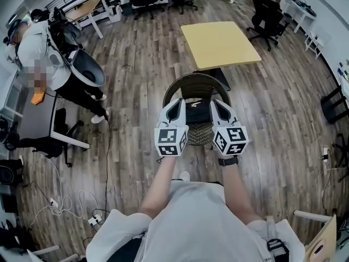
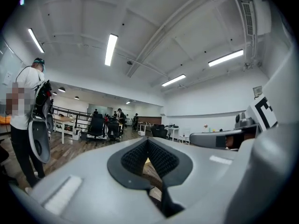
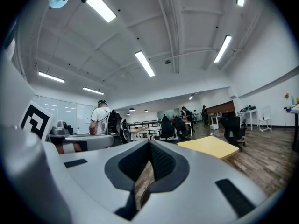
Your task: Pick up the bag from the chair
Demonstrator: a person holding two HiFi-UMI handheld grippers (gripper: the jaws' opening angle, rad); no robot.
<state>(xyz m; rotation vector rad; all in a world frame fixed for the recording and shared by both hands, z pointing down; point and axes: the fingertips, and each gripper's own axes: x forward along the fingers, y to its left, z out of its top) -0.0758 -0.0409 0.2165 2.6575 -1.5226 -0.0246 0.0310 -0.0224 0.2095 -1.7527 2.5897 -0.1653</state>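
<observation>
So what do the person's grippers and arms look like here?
Both the left gripper and right gripper have pale grey, tapering shells, and each carries a white cube printed with black square markers. Their pads are black and ribbed. No cables show. The person wears a white short-sleeved shirt and a dark wristband on the right wrist.

The bag (image 1: 197, 112) lies on the chair (image 1: 186, 84), with the table (image 1: 218, 43) just behind it.
</observation>
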